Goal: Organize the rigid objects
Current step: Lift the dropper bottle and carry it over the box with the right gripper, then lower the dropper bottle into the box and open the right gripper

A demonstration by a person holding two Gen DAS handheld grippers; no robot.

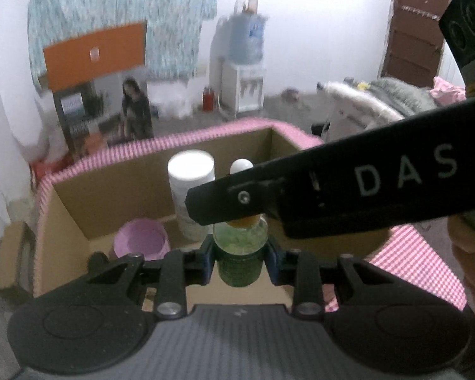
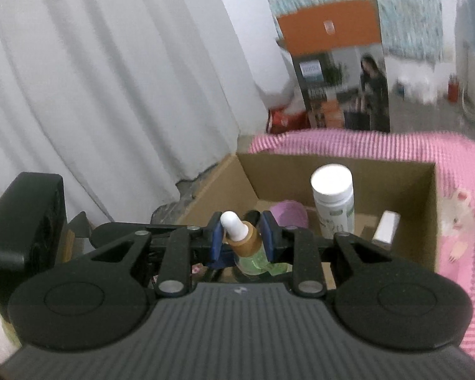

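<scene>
A green glass dropper bottle (image 1: 240,247) with a white bulb and a wooden collar (image 2: 243,240) hangs over an open cardboard box (image 1: 110,190). My left gripper (image 1: 240,253) is shut on the bottle's body. My right gripper (image 2: 242,237) is shut on its collar, and one right finger (image 1: 300,190) crosses the left wrist view above the bottle. Inside the box (image 2: 300,164) stand a white-capped bottle (image 1: 191,183) (image 2: 332,196) and a pink cup (image 1: 142,240) (image 2: 289,213). A small white box (image 2: 386,226) lies there too.
The box sits on a pink checked cloth (image 1: 421,262) (image 2: 459,164), with a small pale toy (image 2: 459,218) beside it. A white curtain (image 2: 110,79) hangs at the left. Farther back stand an orange-topped carton (image 1: 95,53) and a water dispenser (image 1: 243,63).
</scene>
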